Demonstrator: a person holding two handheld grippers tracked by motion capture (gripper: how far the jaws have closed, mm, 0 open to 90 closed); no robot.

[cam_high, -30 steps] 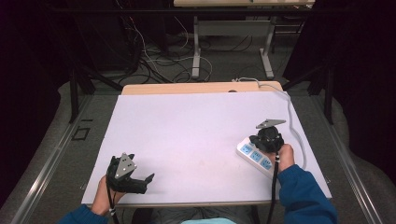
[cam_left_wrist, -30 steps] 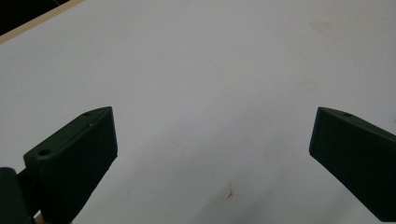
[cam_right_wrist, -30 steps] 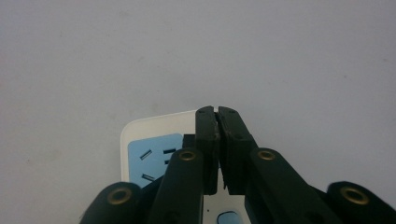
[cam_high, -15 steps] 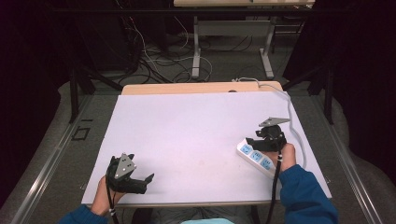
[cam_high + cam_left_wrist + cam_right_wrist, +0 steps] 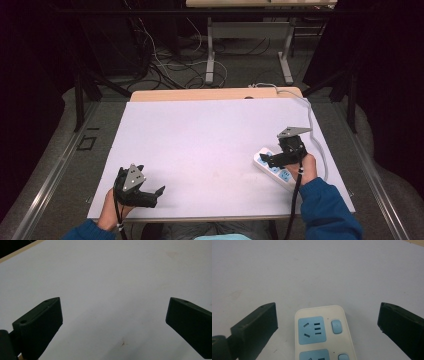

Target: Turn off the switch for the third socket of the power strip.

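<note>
Right gripper (image 5: pixel 328 325) jaws just opened wide — straddling power strip (image 5: pixel 322 332)

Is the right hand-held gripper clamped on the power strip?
No, the right hand-held gripper has just been opening, and its jaws stand wide apart, clear of both sides of the power strip between them.

I hold the left gripper (image 5: pixel 159 190) open at the worktop's near-left corner; the right gripper (image 5: pixel 263 159) (jaws just opened) sits near the right edge.

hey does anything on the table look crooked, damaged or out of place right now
Nothing damaged or spilled. The white power strip lies slanted to the table's edges, near its right side, between the right gripper's open jaws, which have just been opening.
</note>
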